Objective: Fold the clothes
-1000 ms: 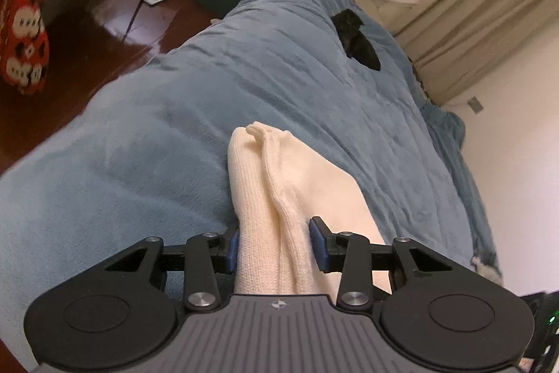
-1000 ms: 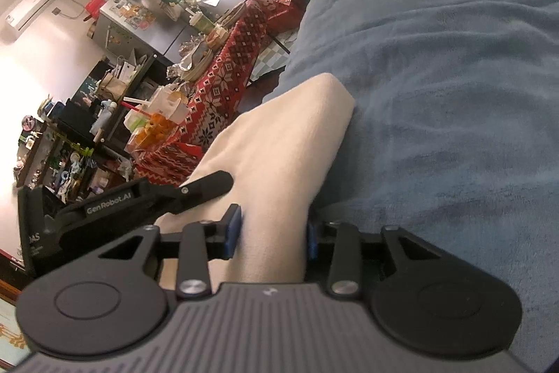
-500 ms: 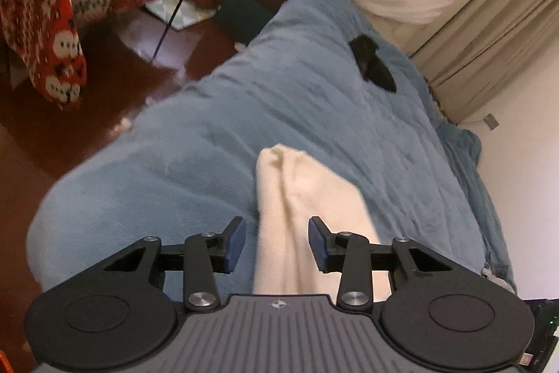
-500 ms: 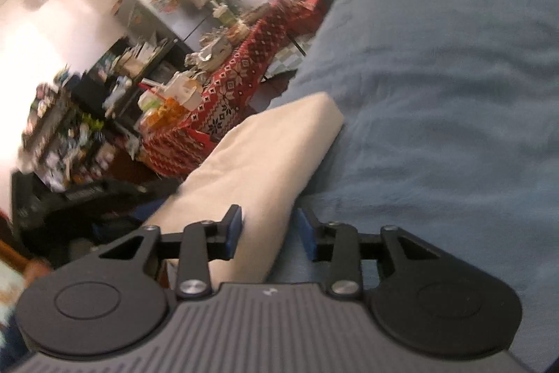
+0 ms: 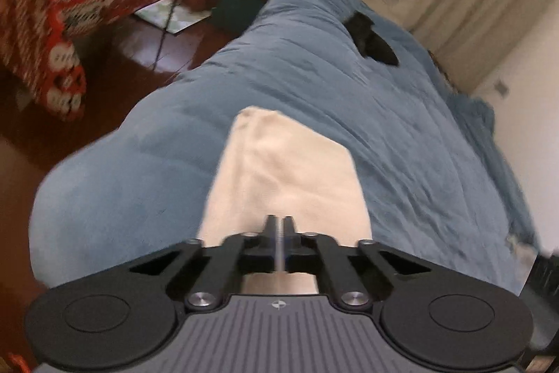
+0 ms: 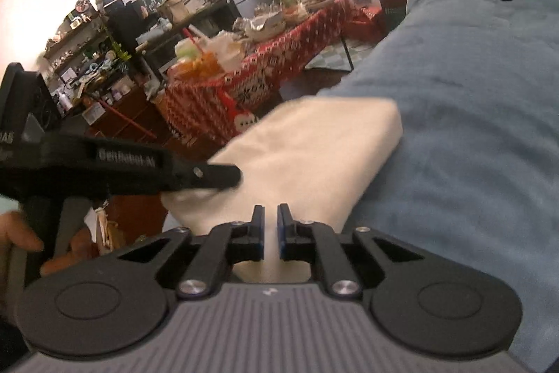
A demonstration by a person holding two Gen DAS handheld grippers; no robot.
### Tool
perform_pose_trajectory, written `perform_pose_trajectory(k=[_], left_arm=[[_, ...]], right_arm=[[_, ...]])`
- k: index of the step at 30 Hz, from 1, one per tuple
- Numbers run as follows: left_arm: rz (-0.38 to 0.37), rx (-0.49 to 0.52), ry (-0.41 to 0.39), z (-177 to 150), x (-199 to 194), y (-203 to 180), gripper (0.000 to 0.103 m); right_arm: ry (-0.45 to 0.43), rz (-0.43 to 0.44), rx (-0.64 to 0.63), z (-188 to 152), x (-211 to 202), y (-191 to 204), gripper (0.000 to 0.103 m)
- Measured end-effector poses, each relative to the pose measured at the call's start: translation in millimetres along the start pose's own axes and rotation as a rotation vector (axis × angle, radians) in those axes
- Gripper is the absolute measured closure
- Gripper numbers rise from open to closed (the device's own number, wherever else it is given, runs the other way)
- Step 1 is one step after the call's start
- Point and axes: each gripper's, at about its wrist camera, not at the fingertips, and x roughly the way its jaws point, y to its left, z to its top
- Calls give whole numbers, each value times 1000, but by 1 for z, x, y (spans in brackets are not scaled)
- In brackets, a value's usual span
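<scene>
Left wrist view
- Change: a second ago the left tool (image 5: 278, 220) straddled the edge of the cream garment (image 5: 286, 170) with its jaws apart; now the jaws are pressed together and no cloth sits between them.
- Tool state: fingers meet tip to tip, empty, hovering just over the near end of the garment.
- Garment: a compact folded bundle lying on the blue bed cover (image 5: 401, 135), near the bed's floor-side edge.
- Other: a dark item (image 5: 372, 39) lies well apart, further up the bed.

Right wrist view
- Change: the right tool (image 6: 270, 215) had the garment's edge between spread jaws a second ago; now it is clear of it and the jaws are closing.
- Tool state: a narrow gap remains, nothing in it.
- Garment (image 6: 314, 149): a flat folded block on the bed cover, just ahead of the tips.
- Left tool (image 6: 213, 175): enters from the left, tip over the garment's near corner; a hand (image 6: 21, 240) grips its handle.
- Meaning: both tools released and backing off suggests this fold is finished.
</scene>
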Motion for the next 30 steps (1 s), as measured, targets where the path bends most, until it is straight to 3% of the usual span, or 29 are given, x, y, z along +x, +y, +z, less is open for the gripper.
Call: perform_pose_trajectory(k=[4,8,13,19,30], left_arm=[[-34,-103,-33,-6,-8,17,101],[-42,-98,-50,9,-6,8,101],[-7,-67,-3,35,23,3,99],[-4,-111,25,61,52,11,99],[19,-116,107,92,92,17,99]], right_arm=[[-5,39,-22,-6,-10,-5,97],[-25,40,-21,8,-13,-11,95],[-15,30,15,22,1,-23,96],[-28,-5,31,39,20,-36,98],[-19,-82,143,82,86,-85,99]])
